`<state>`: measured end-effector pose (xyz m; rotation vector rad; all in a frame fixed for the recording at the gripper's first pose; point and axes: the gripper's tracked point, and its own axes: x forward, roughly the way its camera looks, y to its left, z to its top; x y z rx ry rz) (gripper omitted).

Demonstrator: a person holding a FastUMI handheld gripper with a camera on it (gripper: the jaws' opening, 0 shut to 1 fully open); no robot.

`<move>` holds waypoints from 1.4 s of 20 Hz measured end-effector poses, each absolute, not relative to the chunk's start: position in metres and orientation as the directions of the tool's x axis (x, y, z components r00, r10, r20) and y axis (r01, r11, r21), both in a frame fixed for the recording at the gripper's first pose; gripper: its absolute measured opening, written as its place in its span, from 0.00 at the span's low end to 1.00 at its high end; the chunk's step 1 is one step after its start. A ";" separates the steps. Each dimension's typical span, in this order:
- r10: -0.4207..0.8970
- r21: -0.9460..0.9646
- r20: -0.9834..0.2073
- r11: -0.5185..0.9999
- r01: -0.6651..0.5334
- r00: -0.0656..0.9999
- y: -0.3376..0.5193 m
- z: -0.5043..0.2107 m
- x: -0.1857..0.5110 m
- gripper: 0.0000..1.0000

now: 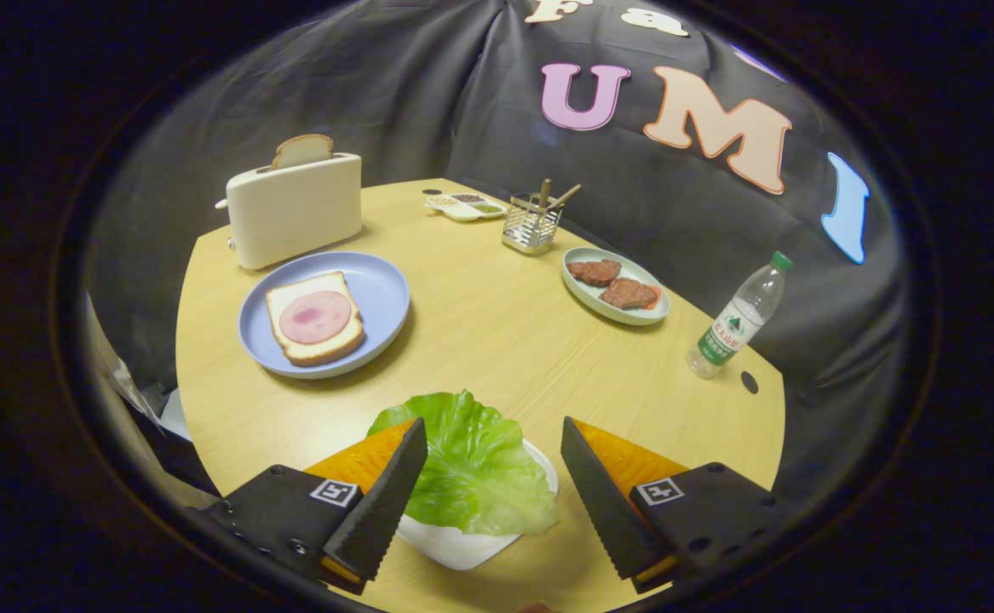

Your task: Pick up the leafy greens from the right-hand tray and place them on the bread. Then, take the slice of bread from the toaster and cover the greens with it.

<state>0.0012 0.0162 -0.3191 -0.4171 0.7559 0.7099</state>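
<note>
- gripper (pixel 493 443) is spread wide, nothing in it yet, hanging over the near edge of the table (pixel 497 332)
- greens (pixel 471 464) sit right between the fingers on a small white tray (pixel 462 545), the leaf flopping over the tray's far rim
- step in hand looks like the grab itself, so I'd drop straight down and close on the thick crinkled middle of the leaf, not the thin edge, or it'll probably slip out
- left finger (pixel 382 502) already overlaps the leaf's left side, so maybe nudge right a touch to centre it
- keep the tips off the tray, it looks light and could come up with the leaf
- target is the bread (pixel 315 319) with a pink ham round on it, on the blue plate (pixel 382 294), off beyond the left finger
- toaster (pixel 292 213) stands just behind that plate with the second slice (pixel 302 150) poking out the top
- meat dish (pixel 616 294), bottle (pixel 739 319) and utensil rack (pixel 531 223) are well apart from that route
</note>
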 end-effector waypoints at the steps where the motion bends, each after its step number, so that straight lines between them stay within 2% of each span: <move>1: 0.428 -0.088 -0.749 0.692 -0.717 0.505 0.016 -0.325 -0.001 1.00; 10: 0.408 -0.013 -0.816 0.696 -0.718 0.410 0.009 -0.370 -0.020 1.00; 19: 0.415 0.043 -0.828 0.717 -0.696 0.377 0.008 -0.380 -0.025 1.00; 22: 0.419 0.103 -0.836 0.755 -0.648 0.356 0.007 -0.385 -0.026 0.97; 25: 0.418 0.100 -0.837 0.753 -0.651 0.354 0.008 -0.384 -0.028 0.95; 28: 0.409 0.095 -0.841 0.754 -0.649 0.353 0.009 -0.383 -0.029 0.77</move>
